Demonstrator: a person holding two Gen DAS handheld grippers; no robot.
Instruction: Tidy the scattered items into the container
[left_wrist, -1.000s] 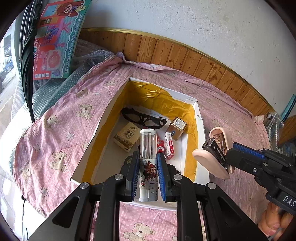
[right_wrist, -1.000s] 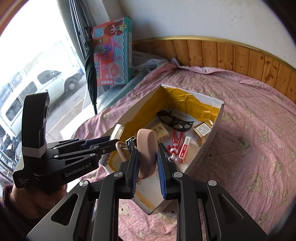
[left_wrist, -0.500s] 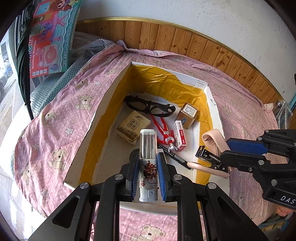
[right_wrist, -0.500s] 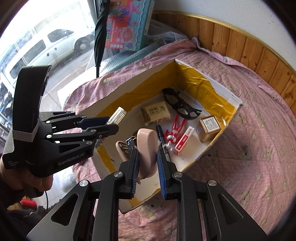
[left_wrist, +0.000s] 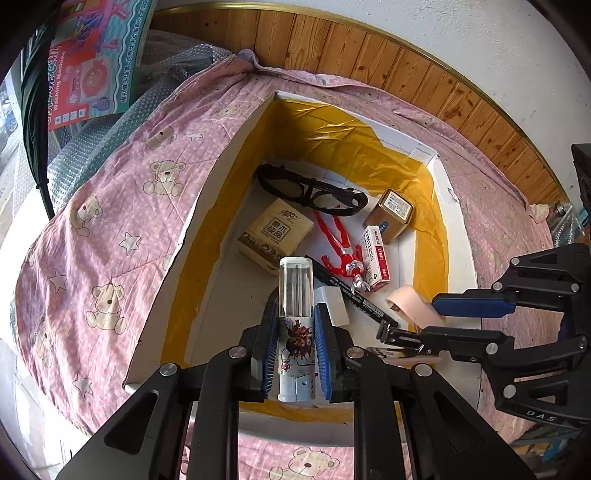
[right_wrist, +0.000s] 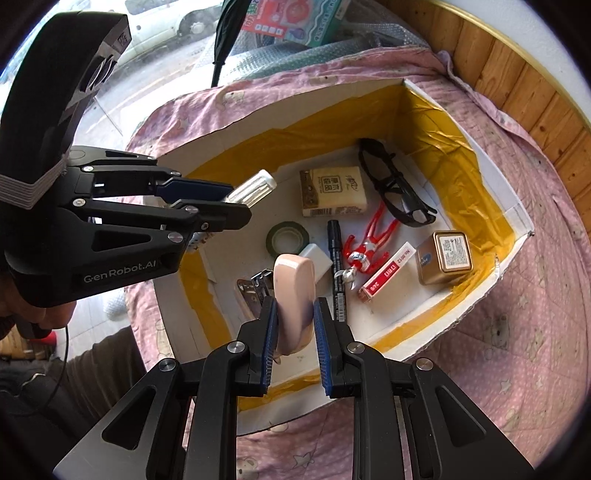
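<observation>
Two hand-held grippers over box; left pinching tube; right pinching stapler.

wall white plaster | wood panelling – gilt-edged | window – daylight, parked car outside

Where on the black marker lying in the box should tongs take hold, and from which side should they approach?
Grip the black marker across the middle of its barrel, coming straight down from above. It lies flat on the box floor, long and thin. The red figure crowds one side and the white eraser the other, so mid-barrel looks tight; close the tongs narrowly.
</observation>
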